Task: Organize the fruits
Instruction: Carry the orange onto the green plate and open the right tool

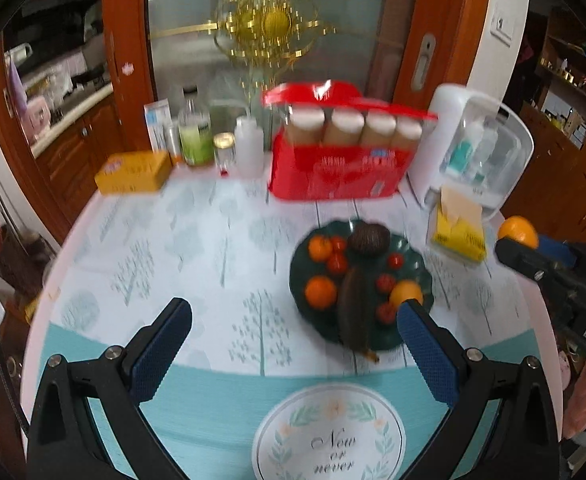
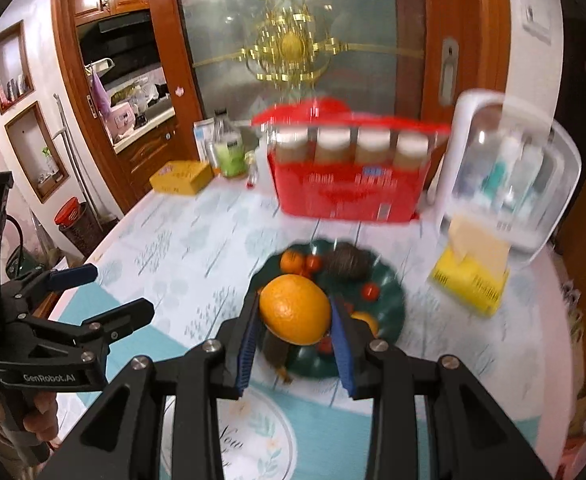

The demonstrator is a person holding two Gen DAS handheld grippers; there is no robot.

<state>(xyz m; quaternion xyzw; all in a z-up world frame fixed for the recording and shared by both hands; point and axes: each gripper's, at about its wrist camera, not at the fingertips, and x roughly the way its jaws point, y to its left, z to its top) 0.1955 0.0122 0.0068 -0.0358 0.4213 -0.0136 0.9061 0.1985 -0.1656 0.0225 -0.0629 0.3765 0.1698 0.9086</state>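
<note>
A dark green plate (image 1: 415, 256) (image 2: 393, 280) on the table holds small oranges (image 1: 321, 291), red tomatoes (image 1: 337, 263), a dark avocado (image 1: 369, 239) and a dark browned banana (image 1: 353, 312). My right gripper (image 2: 295, 312) is shut on a large orange (image 2: 295, 309) and holds it above the near side of the plate. That orange and gripper show at the right edge of the left wrist view (image 1: 517, 232). My left gripper (image 1: 293, 320) is open and empty, above the table to the left of the plate. It also shows in the right wrist view (image 2: 109, 292).
A red box of jars (image 1: 337, 172) stands behind the plate. A white clear-lidded case (image 1: 477, 152) and a yellow packet (image 1: 459, 232) sit at the right. Bottles (image 1: 195, 132) and a yellow box (image 1: 133, 172) stand at the back left. The table edge curves along the left.
</note>
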